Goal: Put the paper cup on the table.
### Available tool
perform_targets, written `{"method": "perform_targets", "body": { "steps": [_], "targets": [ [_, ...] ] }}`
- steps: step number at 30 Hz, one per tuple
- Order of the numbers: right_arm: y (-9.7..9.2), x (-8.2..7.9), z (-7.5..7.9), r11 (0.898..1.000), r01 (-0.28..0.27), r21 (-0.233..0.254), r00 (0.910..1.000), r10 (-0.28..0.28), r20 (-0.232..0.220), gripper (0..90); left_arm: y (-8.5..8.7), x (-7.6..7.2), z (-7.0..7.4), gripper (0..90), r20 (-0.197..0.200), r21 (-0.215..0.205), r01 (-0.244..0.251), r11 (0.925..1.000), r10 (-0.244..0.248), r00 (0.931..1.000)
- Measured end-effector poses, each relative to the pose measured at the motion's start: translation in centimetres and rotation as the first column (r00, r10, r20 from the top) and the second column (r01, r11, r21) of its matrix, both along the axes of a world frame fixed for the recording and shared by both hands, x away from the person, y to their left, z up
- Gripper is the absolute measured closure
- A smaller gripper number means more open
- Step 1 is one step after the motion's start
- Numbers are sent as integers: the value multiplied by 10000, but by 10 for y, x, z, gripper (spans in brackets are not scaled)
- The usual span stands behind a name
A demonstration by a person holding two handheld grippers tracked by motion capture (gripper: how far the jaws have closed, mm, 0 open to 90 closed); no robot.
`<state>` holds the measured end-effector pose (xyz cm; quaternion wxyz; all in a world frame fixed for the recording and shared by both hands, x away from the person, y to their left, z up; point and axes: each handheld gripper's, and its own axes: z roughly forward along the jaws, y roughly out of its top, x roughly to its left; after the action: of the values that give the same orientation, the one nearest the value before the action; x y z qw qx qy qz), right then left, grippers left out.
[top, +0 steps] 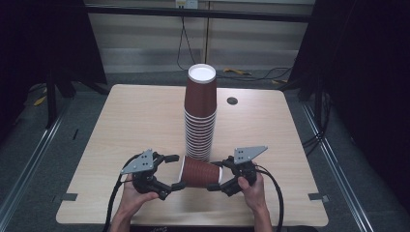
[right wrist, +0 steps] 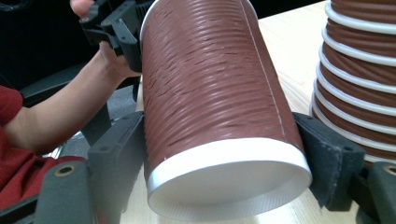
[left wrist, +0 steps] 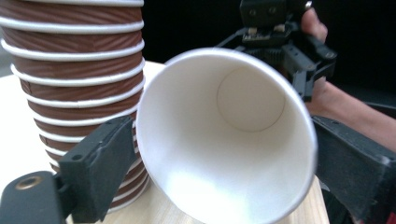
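A brown ribbed paper cup (top: 200, 172) lies on its side just above the table's near edge, its white mouth (left wrist: 224, 135) facing left and its base (right wrist: 229, 182) facing right. My right gripper (top: 215, 175) is shut on the cup near its base, with both pads pressed on the wall (right wrist: 217, 130). My left gripper (top: 175, 171) stands open, its jaws on either side of the cup's rim (left wrist: 224, 140). Just behind the cup rises a tall stack of upturned brown cups (top: 200, 116).
The wooden table (top: 135, 121) has a small dark cable hole (top: 232, 100) at the back right. Cables trail from both grippers over the near edge. Beyond the table are a grey floor, black stands and loose cables (top: 251, 75).
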<state>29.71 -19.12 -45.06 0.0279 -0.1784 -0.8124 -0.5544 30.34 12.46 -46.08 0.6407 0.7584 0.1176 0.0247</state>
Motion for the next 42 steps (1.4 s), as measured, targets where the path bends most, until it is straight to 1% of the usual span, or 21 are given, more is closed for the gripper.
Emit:
{"method": "perform_targets", "body": {
  "steps": [1,2,4,6,8,9,11,13,14,17,22,27,29,31,32,34,35,38,40,41,42],
  "targets": [
    [0,0,0,10000,-19,14,10000,19,-61,223,-3,1,-1,83,43,203,53,9998,-54,10000],
    [0,0,0,10000,-19,14,10000,19,-61,223,-3,1,-1,80,43,203,53,9998,-54,10000],
    [1,1,0,10000,-10,-38,10000,10,1,223,-7,3,-3,73,-148,278,149,9995,-144,9998],
    [2,1,1,10000,-40,-43,10000,41,43,223,-10,4,-4,28,-133,285,159,9995,-156,9998],
    [2,1,1,10000,-48,-46,10000,48,39,223,-13,5,-4,8,-146,428,-49,9991,55,9999],
    [2,0,2,10000,-9,-66,9999,10,109,223,-15,7,-5,0,-300,338,203,9992,-192,9994],
    [2,-1,2,10000,-40,-44,9999,41,151,222,-17,6,-5,0,-350,341,162,9993,-150,9993],
    [2,-1,2,10000,-66,-50,9998,67,176,223,-18,7,-6,0,-379,337,388,9987,-375,9986],
    [2,-1,2,9999,-87,-63,9998,88,165,222,-20,6,-6,0,-386,400,224,9989,-208,9990],
    [4,0,2,9999,-120,-45,9998,121,153,223,-21,7,-7,14,-405,377,472,9982,-456,9981],
    [4,0,1,9999,-79,-124,9998,81,157,222,-22,8,-6,13,-380,402,485,9980,-470,9982],
    [4,0,2,9998,-127,-137,9997,130,211,222,-24,9,-4,9,-431,102,519,9986,-514,9977],
    [4,0,2,9998,-122,-139,9997,125,214,222,-26,10,-3,5,-364,273,391,9989,-381,9986],
    [5,-1,2,9997,-129,-194,9994,135,306,222,-29,10,-1,4,-334,396,593,9975,-580,9978],
    [5,-1,2,9997,-104,-219,9995,110,310,222,-30,9,0,6,-324,431,459,9980,-445,9985],
    [4,-1,2,9997,-111,-199,9995,116,284,222,-30,9,0,9,-305,400,593,9974,-581,9978],
    [4,-1,2,9997,-139,-188,9995,144,265,222,-29,8,1,12,-221,442,442,9980,-432,9988],
    [3,0,1,9996,-288,-57,9994,289,176,222,-27,9,3,34,-297,372,746,9965,-735,9969],
    [3,0,0,9994,-358,-32,9993,359,122,221,-26,8,3,35,-261,326,759,9966,-751,9968],
    [3,0,0,9993,-370,-52,9992,371,140,222,-26,8,4,42,-259,336,646,9973,-637,9976],
    [3,0,0,9992,-388,-5,9992,388,136,222,-26,8,5,44,-288,349,766,9965,-756,9967]
  ]
}}
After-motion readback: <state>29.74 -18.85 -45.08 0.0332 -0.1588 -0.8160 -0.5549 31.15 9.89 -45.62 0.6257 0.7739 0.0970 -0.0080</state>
